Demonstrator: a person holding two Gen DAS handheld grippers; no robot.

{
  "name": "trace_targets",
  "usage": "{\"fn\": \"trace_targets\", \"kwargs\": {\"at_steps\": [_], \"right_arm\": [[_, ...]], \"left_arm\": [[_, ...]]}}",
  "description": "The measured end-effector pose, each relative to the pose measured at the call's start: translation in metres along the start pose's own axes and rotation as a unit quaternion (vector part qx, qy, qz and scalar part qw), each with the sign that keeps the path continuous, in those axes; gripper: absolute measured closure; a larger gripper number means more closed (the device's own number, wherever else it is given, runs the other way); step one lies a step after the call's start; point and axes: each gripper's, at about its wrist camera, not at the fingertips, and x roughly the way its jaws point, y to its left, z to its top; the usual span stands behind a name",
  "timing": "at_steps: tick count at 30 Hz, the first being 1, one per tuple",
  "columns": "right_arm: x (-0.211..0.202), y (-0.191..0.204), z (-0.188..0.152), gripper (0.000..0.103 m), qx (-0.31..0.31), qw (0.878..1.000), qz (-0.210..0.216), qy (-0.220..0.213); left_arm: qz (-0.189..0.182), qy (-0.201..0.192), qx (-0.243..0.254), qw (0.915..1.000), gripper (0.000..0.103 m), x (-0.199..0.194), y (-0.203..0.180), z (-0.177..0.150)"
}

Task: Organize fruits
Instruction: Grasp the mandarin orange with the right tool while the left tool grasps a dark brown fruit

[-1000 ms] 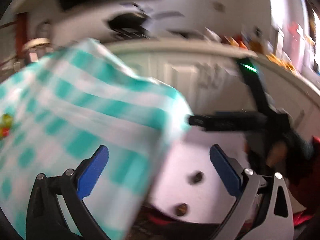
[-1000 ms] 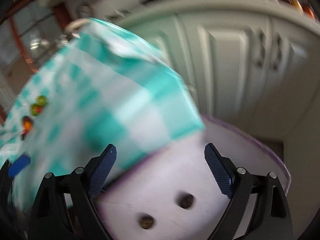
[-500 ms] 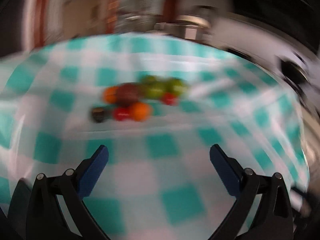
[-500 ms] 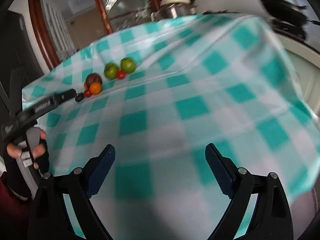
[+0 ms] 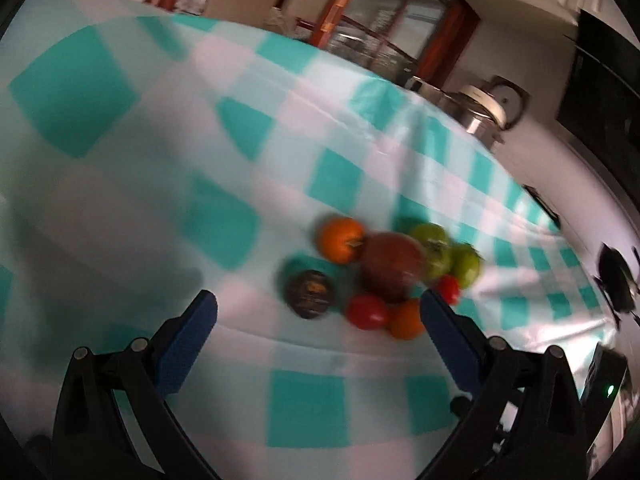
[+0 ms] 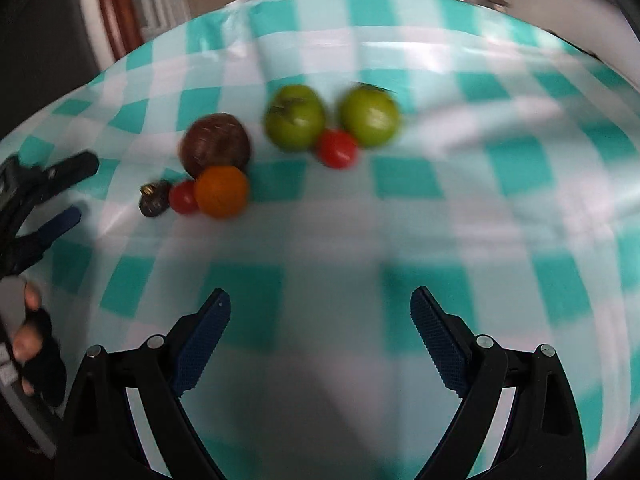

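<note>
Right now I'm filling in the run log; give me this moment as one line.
step: approach | left gripper: open, empty | right gripper: open, empty | fruit cluster: untouched on checked cloth | nearest left: dark fruit

Bare tablecloth (image 6: 320,248) before right gripper (image 6: 320,316); fruit cluster (image 6: 280,148) beyond.

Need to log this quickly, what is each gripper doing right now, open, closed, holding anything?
Left gripper: open, holding nothing, above the teal-and-white checked tablecloth.
Right gripper: open, holding nothing.
</note>
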Motion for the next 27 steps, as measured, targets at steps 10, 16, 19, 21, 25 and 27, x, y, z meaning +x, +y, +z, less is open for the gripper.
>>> {"fn": "trace_targets", "kwargs": {"at_steps": [10,16,19,21,25,27], "right_arm": [[0.058,0.046,0.048,0.034,-0.073,0.997,0.014,0.027],[0.067,0.051,0.059,0.056,-0.082,0.996,0.011,0.024],[0.056,0.043,0.057,0.063,-0.068,0.997,0.024,0.007],[0.042,0.024,0.052,0.063,-0.024,0.999,0.029,-0.018],[0.023,-0.03,0.035,0.063,0.095,0.993,0.052,-0.038],[0.017,-0.038,0.027,0.063,0.118,0.99,0.069,-0.042]], "left_arm": [[0.038,0.024,0.039,0.9982,0.002,0.019,-0.002,-0.01],[0.033,0.034,0.036,0.9982,0.002,0.021,-0.001,-0.013],[0.032,0.042,0.038,0.9979,0.002,0.023,-0.003,-0.015],[0.032,0.042,0.047,0.9974,0.002,0.023,-0.006,-0.016],[0.052,0.055,0.092,0.9929,0.012,0.031,-0.022,-0.022],[0.069,0.07,0.115,0.9885,0.02,0.04,-0.029,-0.025]]}}
